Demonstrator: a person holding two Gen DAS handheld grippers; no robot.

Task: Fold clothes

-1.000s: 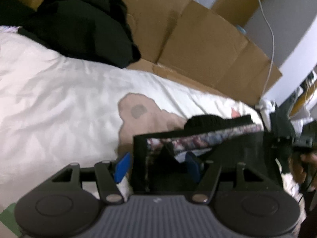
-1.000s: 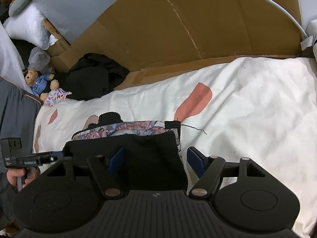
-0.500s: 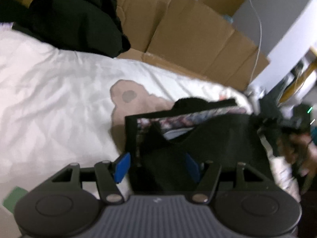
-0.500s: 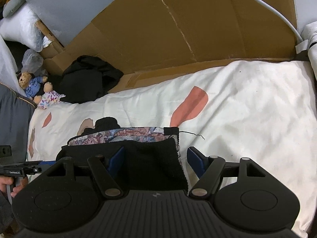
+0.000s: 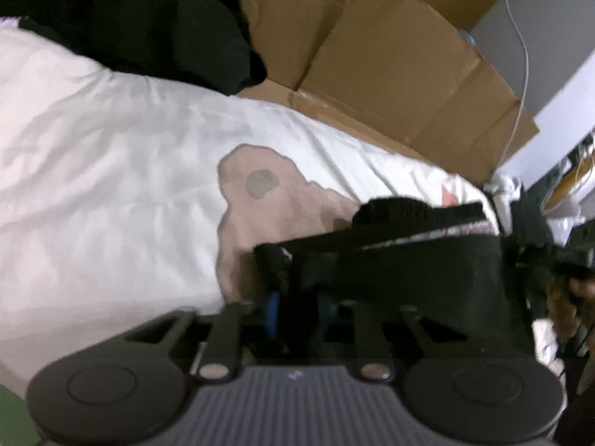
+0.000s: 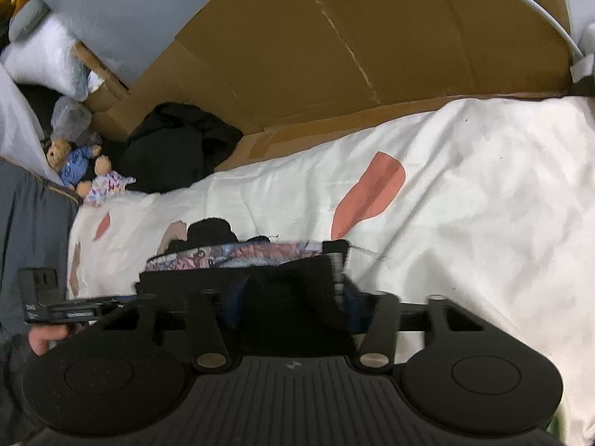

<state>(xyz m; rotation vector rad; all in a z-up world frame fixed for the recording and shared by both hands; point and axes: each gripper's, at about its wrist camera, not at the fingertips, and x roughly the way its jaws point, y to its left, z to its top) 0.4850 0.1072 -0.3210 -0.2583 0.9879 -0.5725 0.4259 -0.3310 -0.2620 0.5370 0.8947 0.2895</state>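
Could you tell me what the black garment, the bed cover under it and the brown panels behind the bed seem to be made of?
Black garment: apparently a matte knit, with a nubby edge and a multicoloured woven-looking inner face.
Bed cover: likely soft matte cotton-type fabric, white with printed patches, finely creased.
Brown panels: cardboard, dull brown, with fold creases and flap edges.

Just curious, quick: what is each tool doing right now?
Left tool: closed on the black garment.
Right tool: closed on the same garment.
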